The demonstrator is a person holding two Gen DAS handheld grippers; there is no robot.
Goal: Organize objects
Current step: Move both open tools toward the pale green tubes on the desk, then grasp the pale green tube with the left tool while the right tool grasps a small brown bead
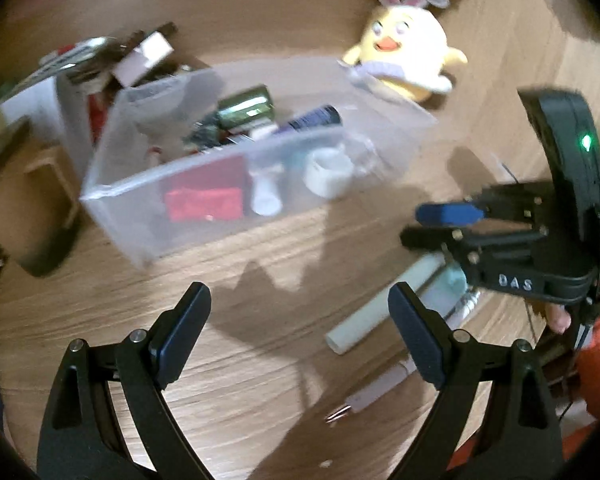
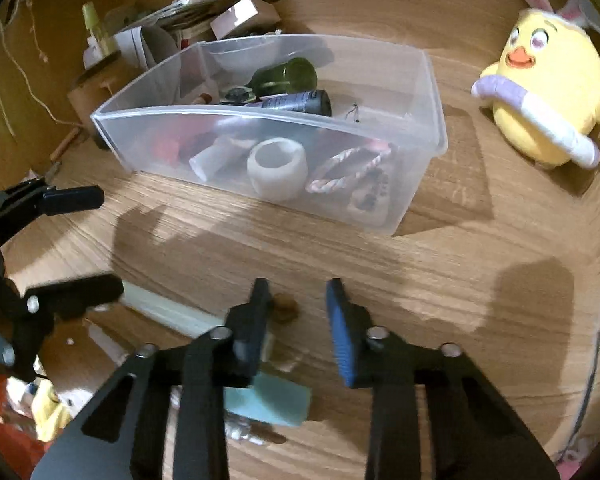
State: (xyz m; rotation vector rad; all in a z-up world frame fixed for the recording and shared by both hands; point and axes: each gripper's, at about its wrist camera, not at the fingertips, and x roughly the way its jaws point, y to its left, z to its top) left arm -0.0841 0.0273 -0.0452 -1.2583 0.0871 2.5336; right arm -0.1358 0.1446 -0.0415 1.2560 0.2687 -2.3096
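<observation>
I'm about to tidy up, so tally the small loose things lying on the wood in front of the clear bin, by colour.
Cream: 1, the tube
Teal: 1, the block
Pink: 1, the pen
Brown: 1, the small lump
Silver: 1, the crinkled piece
Total: 5 that show clearly

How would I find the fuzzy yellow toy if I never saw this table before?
Start at the big clear plastic bin in the middle of the wooden table. Look past its far right corner, where a plush chick sits on the bare wood. It is the only soft, bright yellow thing there, with an orange beak, pink-lined bunny ears and a purple-and-white band around its body.
</observation>
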